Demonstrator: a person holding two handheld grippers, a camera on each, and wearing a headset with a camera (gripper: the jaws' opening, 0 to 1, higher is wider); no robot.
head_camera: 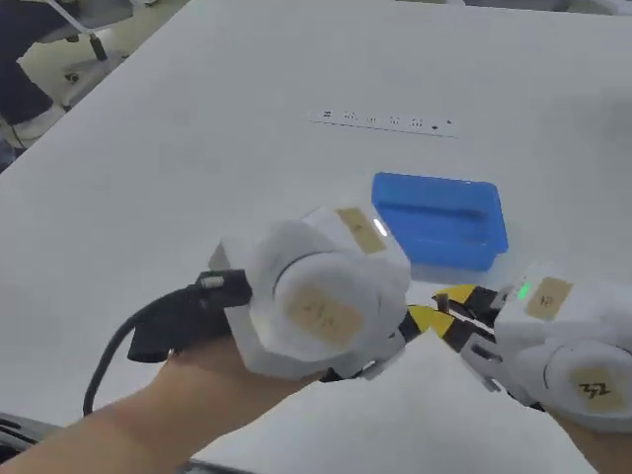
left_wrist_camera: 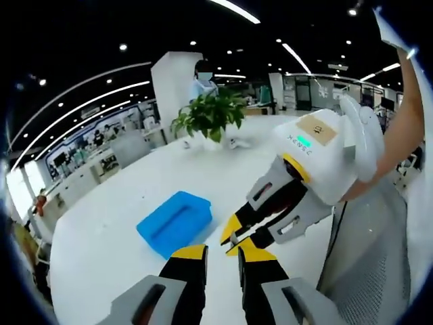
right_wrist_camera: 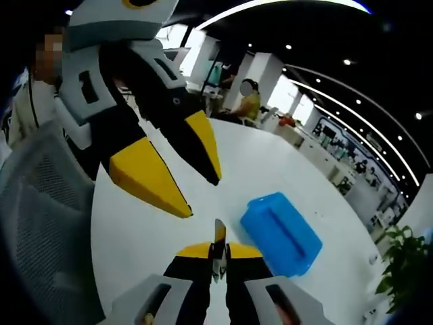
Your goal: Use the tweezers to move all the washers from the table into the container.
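Right gripper (right_wrist_camera: 219,252): fingers pinched on thin metal tweezers (right_wrist_camera: 218,233), which point forward. Left gripper (left_wrist_camera: 222,254): fingers spread, held close beside the right one, over the white bench (head_camera: 197,148). Blue container (head_camera: 439,247) sits just beyond both. A row of small washers (head_camera: 385,120) lies farther back, well apart from the container.

Broad white table (head_camera: 197,148) in an open-plan hall — potted plant (left_wrist_camera: 210,115), white pillar (left_wrist_camera: 174,81), rows of ceiling lights (left_wrist_camera: 233,10)

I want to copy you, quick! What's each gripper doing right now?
Left gripper: open, holding nothing.
Right gripper: shut on the tweezers.
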